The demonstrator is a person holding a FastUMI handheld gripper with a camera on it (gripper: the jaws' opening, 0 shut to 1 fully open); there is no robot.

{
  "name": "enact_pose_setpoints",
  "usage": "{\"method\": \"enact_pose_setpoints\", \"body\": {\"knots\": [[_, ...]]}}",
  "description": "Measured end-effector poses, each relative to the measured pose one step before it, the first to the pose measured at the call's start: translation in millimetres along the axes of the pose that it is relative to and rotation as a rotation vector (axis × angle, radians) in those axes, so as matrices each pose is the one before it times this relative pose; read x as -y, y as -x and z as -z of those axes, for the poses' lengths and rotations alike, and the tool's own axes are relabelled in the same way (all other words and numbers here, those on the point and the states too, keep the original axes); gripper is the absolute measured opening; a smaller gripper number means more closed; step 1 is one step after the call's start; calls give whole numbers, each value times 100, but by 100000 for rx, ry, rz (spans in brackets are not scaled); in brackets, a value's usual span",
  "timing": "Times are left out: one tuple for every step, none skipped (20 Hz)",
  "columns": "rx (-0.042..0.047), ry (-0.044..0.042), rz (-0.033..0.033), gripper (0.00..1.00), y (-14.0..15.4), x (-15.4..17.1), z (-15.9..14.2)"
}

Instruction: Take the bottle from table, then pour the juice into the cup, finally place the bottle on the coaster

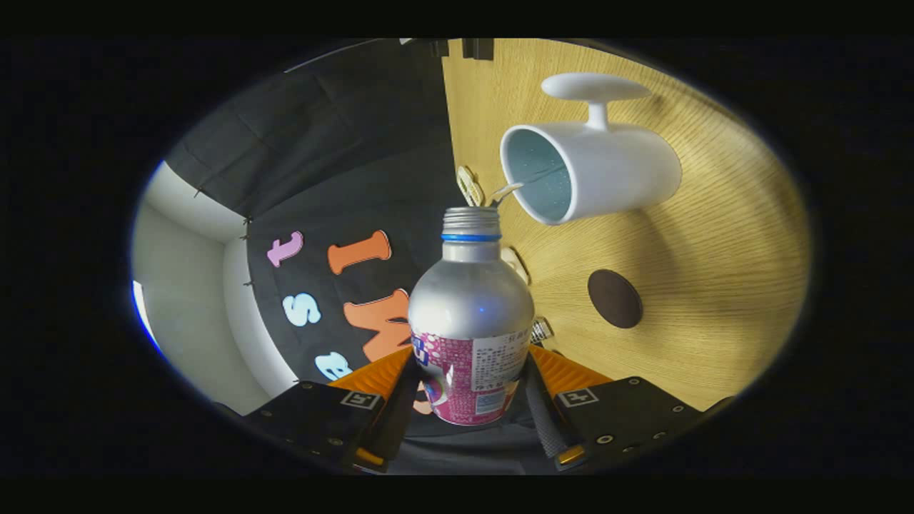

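Here the tongs (471, 389) grasp the bottle (470, 321), 1 finger pressed on each side of its labelled lower body. The view is rolled, so the wooden bench (721, 285) stands like a wall beside the bottle. The uncapped neck aims at 12 o'clock; from its lip a thin stream runs toward 1 o'clock into the mouth of the white cup (593, 171). At 3 o'clock from the bottle's shoulder, the dark round coaster (615, 298) lies bare on the bench, apart from the cup.
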State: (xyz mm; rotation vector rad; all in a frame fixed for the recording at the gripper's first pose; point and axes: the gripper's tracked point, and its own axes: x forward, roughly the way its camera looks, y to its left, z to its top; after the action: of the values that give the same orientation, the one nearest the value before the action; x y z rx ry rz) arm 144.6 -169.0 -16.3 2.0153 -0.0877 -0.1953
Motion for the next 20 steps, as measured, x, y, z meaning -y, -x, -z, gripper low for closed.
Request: {"method": "enact_pose_setpoints", "body": {"knots": [[21, -440, -258, 74, -5, -103, 18], [104, -510, -130, 74, -90, -10, 3], [105, -485, -425, 74, 45, -60, -77], [155, -296, -393, 74, -1, 19, -71], [63, -75, -284, 75, 4, -6, -21], [83, -135, 10, 74, -6, 54, -65], [154, -496, -177, 74, 29, -72, -22], [174, -730, -186, 75, 22, 20, -73], [254, -877, -221, 75, -34, -78, 75], [-8, -987, -414, 74, -19, -103, 21], [-126, -1060, -941, 74, -24, -170, -5], [-78, -588, -544, 74, -17, 13, -49], [-45, -236, 294, 74, -111, 96, 83], [55, -55, 194, 74, -84, 24, 115], [-23, -254, -200, 74, -13, -189, 186], [21, -307, -191, 75, 3, 18, -7], [28, -218, -49, 75, -2, 45, -40], [-109, -176, 58, 75, -14, 13, -48], [-15, -309, -55, 75, 7, -18, 80], [-208, -474, -143, 75, -58, -2, 40]]}}
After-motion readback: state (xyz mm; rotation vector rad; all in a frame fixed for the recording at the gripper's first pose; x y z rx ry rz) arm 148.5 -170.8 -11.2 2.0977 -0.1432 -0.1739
